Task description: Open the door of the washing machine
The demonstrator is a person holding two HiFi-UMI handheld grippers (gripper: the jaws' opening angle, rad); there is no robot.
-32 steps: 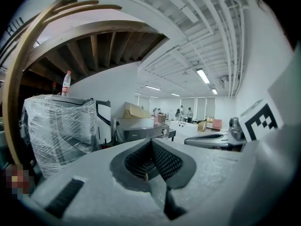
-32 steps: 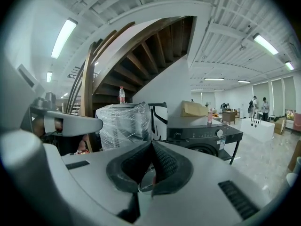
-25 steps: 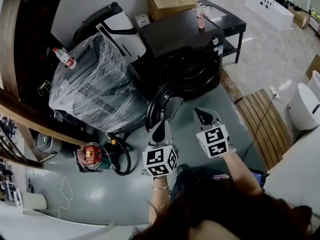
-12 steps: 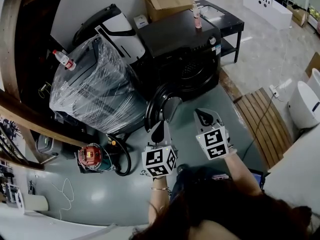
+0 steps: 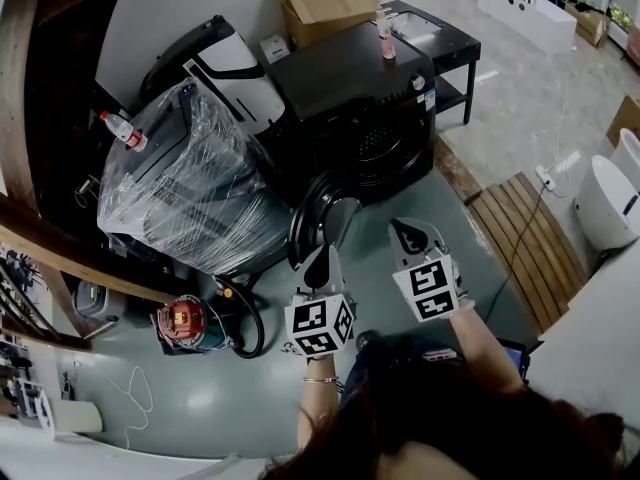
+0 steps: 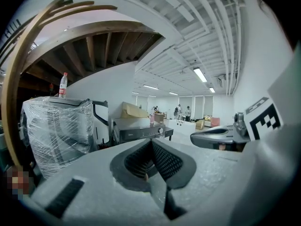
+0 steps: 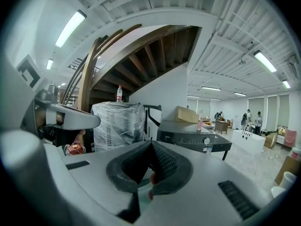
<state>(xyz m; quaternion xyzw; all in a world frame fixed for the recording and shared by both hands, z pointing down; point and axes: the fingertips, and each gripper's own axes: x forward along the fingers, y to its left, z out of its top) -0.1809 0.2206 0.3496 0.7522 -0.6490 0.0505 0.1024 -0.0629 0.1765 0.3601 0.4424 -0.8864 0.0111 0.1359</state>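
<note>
The washing machine (image 5: 350,88) is the big black box ahead of me, standing on the grey floor (image 5: 200,388) with a plastic-wrapped appliance (image 5: 190,188) close on its left. I judge it far too heavy to shift under any pull I put on it, so only the hinged part should give.

Its door (image 5: 322,218) is the round one on the front face, low down, a dark ring with a paler glass middle. From my head view it already stands swung out from the front, edge-on toward me and leaning left. I expect it to be stiff and fairly weighty for its size, turning only about its hinge. The glass will be slick and is not a place to squeeze. The thick rim on the free side, away from the hinge, is where I would hook or pinch it. I cannot make out a handle recess from here.

My left tongs (image 5: 322,256) sit just below the door's lower edge; whether they touch it I cannot tell. Their jaws are pressed together at the tip with nothing between them. My right tongs (image 5: 408,233) hang off to the right, apart from the door, also clenched on nothing.

A small pink bottle (image 5: 385,40) stands on the machine's top; a hard tug might wobble it.
</note>
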